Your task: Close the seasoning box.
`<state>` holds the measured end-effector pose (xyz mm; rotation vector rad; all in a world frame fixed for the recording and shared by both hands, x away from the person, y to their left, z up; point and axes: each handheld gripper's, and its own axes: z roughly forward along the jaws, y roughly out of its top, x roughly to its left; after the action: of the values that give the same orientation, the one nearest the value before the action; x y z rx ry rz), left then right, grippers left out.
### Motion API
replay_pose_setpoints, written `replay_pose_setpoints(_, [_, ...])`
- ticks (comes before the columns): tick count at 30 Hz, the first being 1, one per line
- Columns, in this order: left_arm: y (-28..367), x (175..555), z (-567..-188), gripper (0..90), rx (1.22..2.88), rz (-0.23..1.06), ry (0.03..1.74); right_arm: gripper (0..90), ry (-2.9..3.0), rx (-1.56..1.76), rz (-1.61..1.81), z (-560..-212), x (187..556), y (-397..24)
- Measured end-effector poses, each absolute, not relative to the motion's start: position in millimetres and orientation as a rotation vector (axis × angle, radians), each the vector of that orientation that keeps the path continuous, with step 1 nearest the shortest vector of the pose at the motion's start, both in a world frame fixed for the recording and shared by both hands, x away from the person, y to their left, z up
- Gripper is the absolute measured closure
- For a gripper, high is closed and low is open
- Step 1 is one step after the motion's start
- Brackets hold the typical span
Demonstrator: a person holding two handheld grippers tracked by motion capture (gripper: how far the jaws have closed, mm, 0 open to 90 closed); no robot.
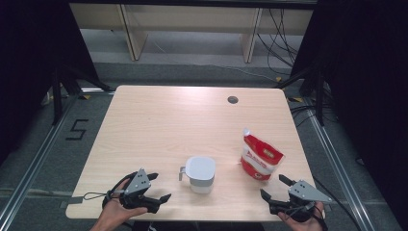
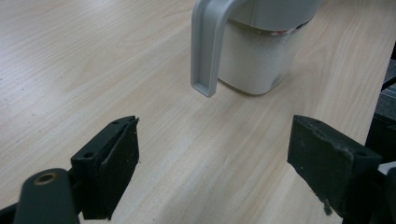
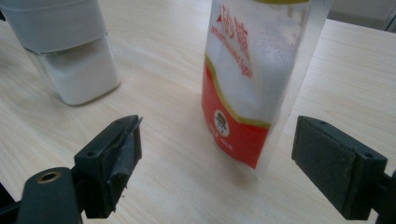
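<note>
White lidded container [image 1: 200,174] with grey side handle [image 2: 208,44], part-filled with white granules, stands near the front edge of the pale wood table [image 1: 168,125]. Red-and-clear sugar pouch [image 1: 260,157] stands upright to its right. Left gripper [image 1: 155,188] and right gripper [image 1: 274,186] both spread, empty. Dark curtains flank the table; the container's top is cut off in both gripper views.

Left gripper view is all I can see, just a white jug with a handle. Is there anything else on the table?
Observer: Yes, a red and white pouch stands to the right of the jug.
Operator: What's my other gripper doing?
Observer: The right gripper is open near the table's front edge, facing the pouch.
Operator: Is the pouch full?
Observer: The right gripper view shows white grains through its clear upper part.
</note>
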<state>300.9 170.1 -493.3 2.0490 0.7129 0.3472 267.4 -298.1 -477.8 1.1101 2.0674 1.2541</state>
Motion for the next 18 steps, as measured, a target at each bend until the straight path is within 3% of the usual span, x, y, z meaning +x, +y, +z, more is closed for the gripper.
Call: replay_pose_setpoints(18, [169.8,299.0,-496.3,16.2,2.077,0.355,0.69,16.2,2.128,1.077,1.199,-485.0,265.2,-296.5])
